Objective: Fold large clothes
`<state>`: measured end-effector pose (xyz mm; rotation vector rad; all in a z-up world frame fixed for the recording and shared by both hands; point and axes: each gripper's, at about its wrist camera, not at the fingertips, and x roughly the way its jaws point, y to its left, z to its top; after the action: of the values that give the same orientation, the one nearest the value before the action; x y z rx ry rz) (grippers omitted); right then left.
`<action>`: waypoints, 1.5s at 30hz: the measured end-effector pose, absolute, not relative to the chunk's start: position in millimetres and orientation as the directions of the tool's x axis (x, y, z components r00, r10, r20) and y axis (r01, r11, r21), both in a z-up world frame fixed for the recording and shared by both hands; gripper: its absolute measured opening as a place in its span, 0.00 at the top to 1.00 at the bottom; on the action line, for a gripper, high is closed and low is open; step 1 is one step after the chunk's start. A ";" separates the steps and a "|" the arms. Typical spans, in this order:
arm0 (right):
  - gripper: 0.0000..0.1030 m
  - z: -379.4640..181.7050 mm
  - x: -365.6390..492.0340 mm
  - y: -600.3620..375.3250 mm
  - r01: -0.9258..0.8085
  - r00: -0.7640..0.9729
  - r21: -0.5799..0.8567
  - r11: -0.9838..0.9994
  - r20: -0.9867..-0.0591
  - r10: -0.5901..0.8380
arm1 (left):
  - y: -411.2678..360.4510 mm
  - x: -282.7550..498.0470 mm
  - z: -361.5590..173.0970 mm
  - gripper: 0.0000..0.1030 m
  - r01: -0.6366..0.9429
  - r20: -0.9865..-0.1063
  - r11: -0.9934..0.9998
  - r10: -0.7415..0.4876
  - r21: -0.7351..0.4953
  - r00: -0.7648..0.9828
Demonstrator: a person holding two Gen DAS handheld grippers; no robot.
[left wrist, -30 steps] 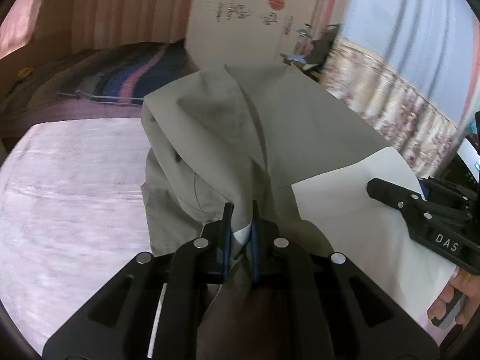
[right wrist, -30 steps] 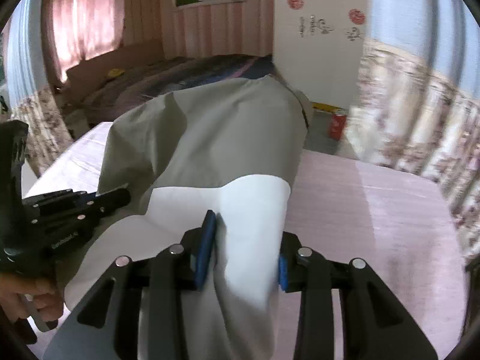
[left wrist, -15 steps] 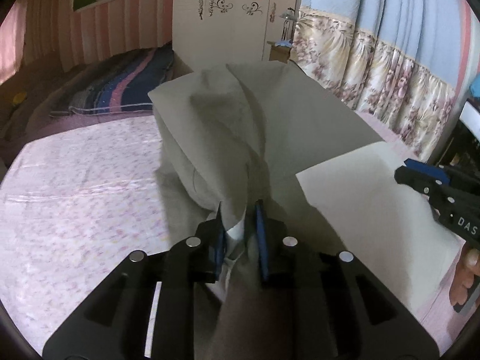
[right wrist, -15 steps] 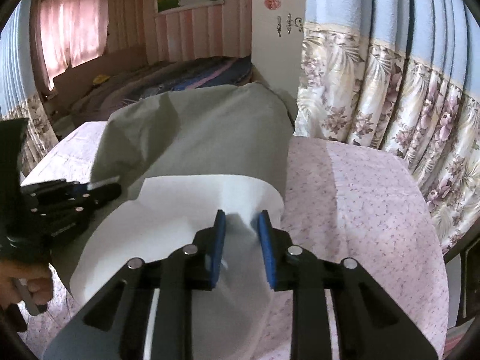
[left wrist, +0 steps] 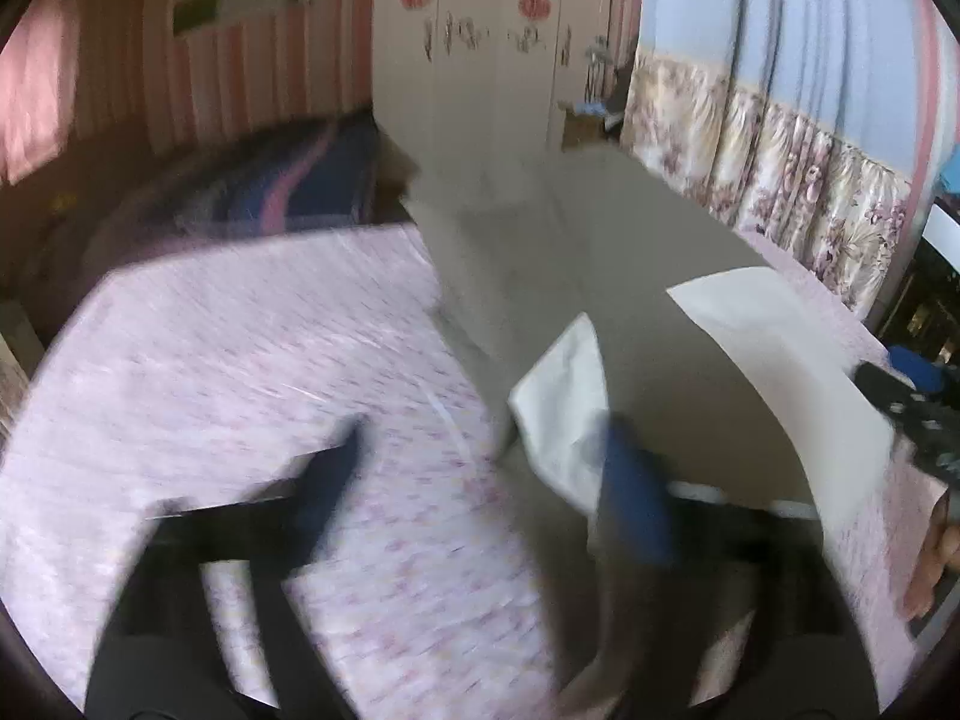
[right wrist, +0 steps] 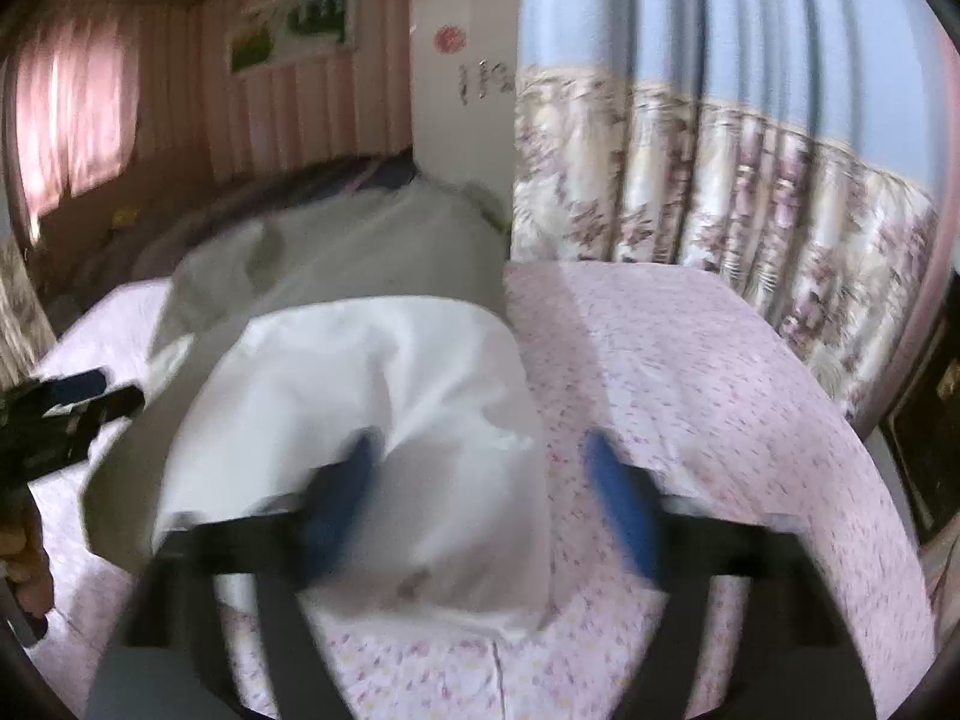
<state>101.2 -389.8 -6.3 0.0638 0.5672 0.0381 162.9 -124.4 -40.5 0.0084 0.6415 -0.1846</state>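
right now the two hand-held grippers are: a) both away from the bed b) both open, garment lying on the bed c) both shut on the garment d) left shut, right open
b: the left hand-held gripper and the right hand-held gripper each show blue pads spread wide apart, and the garment lies released on the bed.

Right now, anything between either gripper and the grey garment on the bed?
Nothing visible. Both grippers are open, right at the cloth. The left gripper has the grey garment against its right finger; the right gripper straddles the edge of the garment's white lining. Only the pink floral bedsheet surrounds them.
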 end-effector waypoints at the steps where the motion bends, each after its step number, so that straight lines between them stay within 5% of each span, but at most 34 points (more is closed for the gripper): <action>1: 0.02 -3.1 92.1 -390.5 -0.030 0.855 0.093 0.995 -0.513 0.074 | -122.0 153.6 -36.4 0.03 0.173 -0.571 0.984 -0.163 -0.037 0.804; 6: 0.02 11.3 52.5 -367.5 -0.055 0.904 0.132 0.990 -0.415 0.106 | -93.5 93.1 -22.8 0.03 0.099 -0.456 0.994 -0.073 0.034 0.887; 11: 0.02 10.7 31.7 -335.4 -0.070 0.931 -0.064 0.996 -0.363 0.042 | -65.4 66.1 -18.6 0.03 0.045 -0.432 0.999 -0.036 0.010 0.901; 16: 0.02 5.2 6.3 -313.7 -0.115 0.955 -0.074 0.991 -0.282 0.090 | -47.9 35.8 -25.2 0.03 -0.043 -0.343 0.999 0.046 0.015 0.938; 19: 0.02 3.8 -1.1 -297.8 -0.127 0.962 -0.135 0.983 -0.258 0.089 | -46.8 28.8 -24.8 0.03 0.010 -0.315 0.998 -0.029 -0.062 0.949; 24: 0.02 0.8 0.6 -303.2 -0.147 0.956 -0.095 0.985 -0.268 0.117 | -53.2 19.8 -23.1 0.03 -0.048 -0.244 0.998 0.057 0.046 0.968; 40: 0.02 1.0 0.9 -324.4 -0.091 0.960 -0.021 0.996 -0.267 0.082 | -53.8 15.6 -26.0 0.03 -0.056 -0.195 0.998 0.060 0.023 0.979; 45: 0.02 -0.7 1.5 -325.8 -0.083 0.957 -0.016 0.996 -0.280 0.075 | -52.8 25.2 -33.3 0.03 -0.050 -0.253 0.999 0.051 0.011 0.966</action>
<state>1.5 -325.8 -0.7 -0.0280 0.2831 0.0798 25.2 -52.8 -33.3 0.0044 0.2558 0.0509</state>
